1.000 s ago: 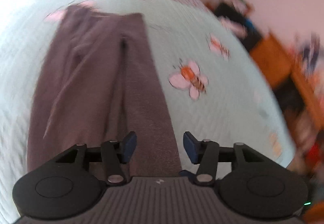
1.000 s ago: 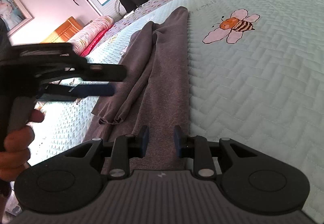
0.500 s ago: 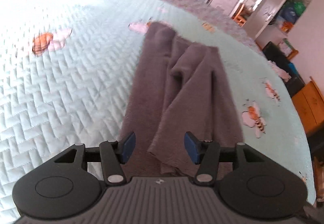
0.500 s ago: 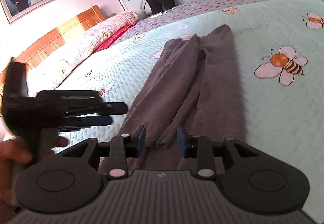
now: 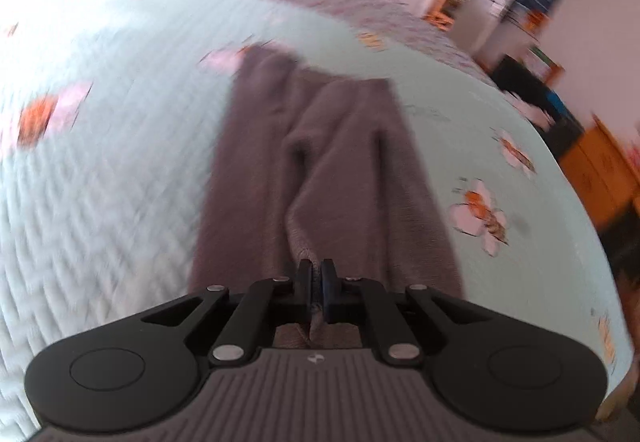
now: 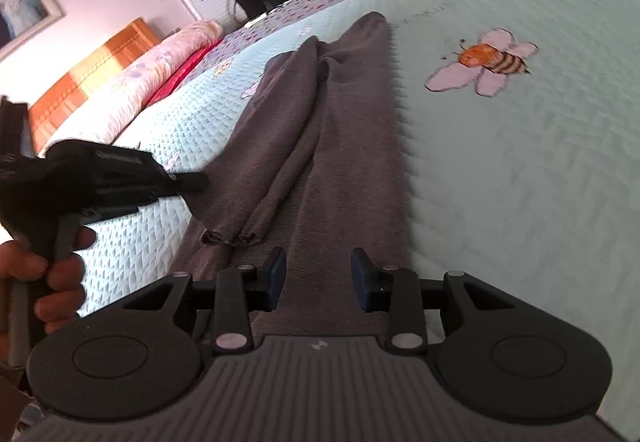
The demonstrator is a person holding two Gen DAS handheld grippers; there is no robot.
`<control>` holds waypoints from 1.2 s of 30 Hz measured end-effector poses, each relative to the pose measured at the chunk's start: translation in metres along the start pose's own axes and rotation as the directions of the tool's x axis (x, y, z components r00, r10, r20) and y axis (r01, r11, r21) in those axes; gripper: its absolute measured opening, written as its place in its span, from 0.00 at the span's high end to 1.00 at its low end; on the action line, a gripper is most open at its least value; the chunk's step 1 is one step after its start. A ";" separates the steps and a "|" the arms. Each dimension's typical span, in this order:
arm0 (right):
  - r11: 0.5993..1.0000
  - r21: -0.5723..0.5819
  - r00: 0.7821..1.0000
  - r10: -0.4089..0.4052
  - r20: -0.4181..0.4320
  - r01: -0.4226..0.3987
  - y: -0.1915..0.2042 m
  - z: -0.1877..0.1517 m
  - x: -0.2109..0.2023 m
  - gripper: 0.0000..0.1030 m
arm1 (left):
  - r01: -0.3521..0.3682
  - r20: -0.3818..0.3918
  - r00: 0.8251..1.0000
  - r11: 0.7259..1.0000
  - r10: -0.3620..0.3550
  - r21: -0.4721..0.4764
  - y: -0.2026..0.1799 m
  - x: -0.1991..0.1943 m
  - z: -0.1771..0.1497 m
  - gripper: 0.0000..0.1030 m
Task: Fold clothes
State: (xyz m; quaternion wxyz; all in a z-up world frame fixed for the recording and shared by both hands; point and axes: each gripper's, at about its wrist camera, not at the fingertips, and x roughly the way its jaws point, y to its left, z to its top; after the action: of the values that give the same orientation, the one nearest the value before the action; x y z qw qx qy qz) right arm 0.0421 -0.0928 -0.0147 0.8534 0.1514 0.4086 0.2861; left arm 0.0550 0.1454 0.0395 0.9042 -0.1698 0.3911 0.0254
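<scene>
grey pants (image 5: 320, 162): laid lengthwise mid-frame on bed (image 5: 100, 182). left claw (image 5: 316, 282): clamped on near hem. right claw (image 6: 318, 274): agape, empty, above cloth. step: lengthwise fold; next likely needs second grip.

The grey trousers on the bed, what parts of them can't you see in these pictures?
- Near end of the grey trousers: both views, hidden behind each gripper's black body at the bottom edge.
- Cloth between the shut fingers of the left gripper: left wrist view, covered by the pads.
- Underside: pressed against the bedspread.
- Weave and seams: left wrist view, motion blur.
- What the open right gripper hovers over or touches: cannot tell.
</scene>
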 end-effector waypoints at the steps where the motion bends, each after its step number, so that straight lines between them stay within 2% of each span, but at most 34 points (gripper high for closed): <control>1: 1.000 0.021 1.000 0.007 0.001 -0.007 -0.005 0.000 0.000 0.65 | 0.003 0.003 1.000 0.999 -0.004 0.044 -0.011 -0.002 0.003 0.96; 4: 0.995 0.087 0.999 0.039 0.005 -0.040 -0.019 -0.001 0.000 0.65 | 0.019 0.002 1.000 0.985 -0.020 0.172 -0.042 -0.004 0.010 0.96; 8: 0.984 0.152 0.996 0.093 0.014 -0.094 -0.034 -0.003 0.000 0.65 | 0.128 -0.116 0.988 0.953 -0.100 0.276 -0.075 0.022 0.005 0.91; 10: 0.977 0.181 0.993 0.115 0.016 -0.116 -0.040 -0.002 0.000 0.65 | 0.165 -0.157 0.980 0.939 -0.122 0.302 -0.084 0.032 0.000 0.73; 11: 0.972 0.197 0.992 0.126 0.018 -0.127 -0.043 -0.002 0.001 0.65 | 0.176 -0.162 0.978 0.941 -0.133 0.291 -0.084 0.033 -0.002 0.69; 13: 0.963 0.225 0.989 0.145 0.020 -0.146 -0.048 -0.002 0.001 0.65 | 0.189 -0.154 0.976 0.953 -0.155 0.236 -0.079 0.031 -0.006 0.67; 17: 0.961 0.231 0.988 0.154 0.024 -0.155 -0.049 0.000 -0.002 0.64 | 0.229 -0.093 0.970 0.973 -0.225 0.035 -0.045 0.012 -0.007 0.64; 19: 0.967 0.197 0.986 0.155 0.054 -0.163 -0.043 0.005 -0.007 0.64 | 0.222 -0.053 0.973 0.973 -0.225 -0.066 -0.022 0.001 -0.014 0.57; 21: 0.971 0.156 0.982 0.167 0.091 -0.180 -0.035 0.012 -0.011 0.63 | 0.213 -0.027 0.975 0.964 -0.220 -0.161 0.001 -0.009 -0.021 0.56; 22: 0.973 0.135 0.979 0.174 0.109 -0.188 -0.032 0.016 -0.013 0.58 | 0.209 -0.027 0.975 0.957 -0.219 -0.202 0.011 -0.013 -0.024 0.56; 23: 0.972 0.128 0.977 0.181 0.112 -0.195 -0.029 0.020 -0.010 0.52 | 0.207 -0.026 0.975 0.951 -0.219 -0.232 0.021 -0.016 -0.027 0.56; 27: 0.975 0.126 0.979 0.169 0.111 -0.183 -0.018 0.043 0.014 0.45 | 0.182 -0.024 0.980 0.946 -0.196 -0.268 0.041 -0.032 -0.038 0.56; 29: 0.978 0.143 0.987 0.138 0.082 -0.149 -0.014 0.053 0.031 0.44 | 0.187 -0.022 0.979 0.938 -0.202 -0.290 0.048 -0.037 -0.042 0.56; 31: 0.974 0.169 0.989 0.144 0.032 -0.148 -0.010 0.058 0.044 0.44 | 0.191 -0.018 0.978 0.932 -0.206 -0.310 0.053 -0.040 -0.045 0.55; 32: 0.972 0.182 0.989 0.148 0.007 -0.147 -0.009 0.060 0.050 0.48 | 0.191 -0.015 0.978 0.930 -0.206 -0.315 0.056 -0.041 -0.045 0.55; 33: 0.970 0.195 0.988 0.153 -0.018 -0.146 -0.007 0.063 0.057 0.56 | 0.194 -0.008 0.978 0.926 -0.208 -0.324 0.058 -0.042 -0.045 0.55; 34: 0.967 0.208 0.987 0.157 -0.044 -0.145 -0.006 0.065 0.064 0.86 | 0.200 0.001 0.977 0.921 -0.212 -0.334 0.061 -0.042 -0.044 0.55; 35: 0.965 0.221 0.984 0.162 -0.069 -0.143 -0.004 0.068 0.070 0.96 | 0.206 0.011 0.976 0.916 -0.215 -0.345 0.063 -0.042 -0.043 0.55; 36: 0.931 0.300 0.971 0.232 -0.054 -0.206 -0.008 0.069 0.069 0.96 | 0.212 0.020 0.976 0.911 -0.219 -0.355 0.066 -0.042 -0.042 0.55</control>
State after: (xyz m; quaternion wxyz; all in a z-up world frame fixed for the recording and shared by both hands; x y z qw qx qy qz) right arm 0.1338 -0.0590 -0.0177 0.7655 0.3076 0.4642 0.3224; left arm -0.0147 0.1975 0.0237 0.8519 -0.3724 0.3681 -0.0059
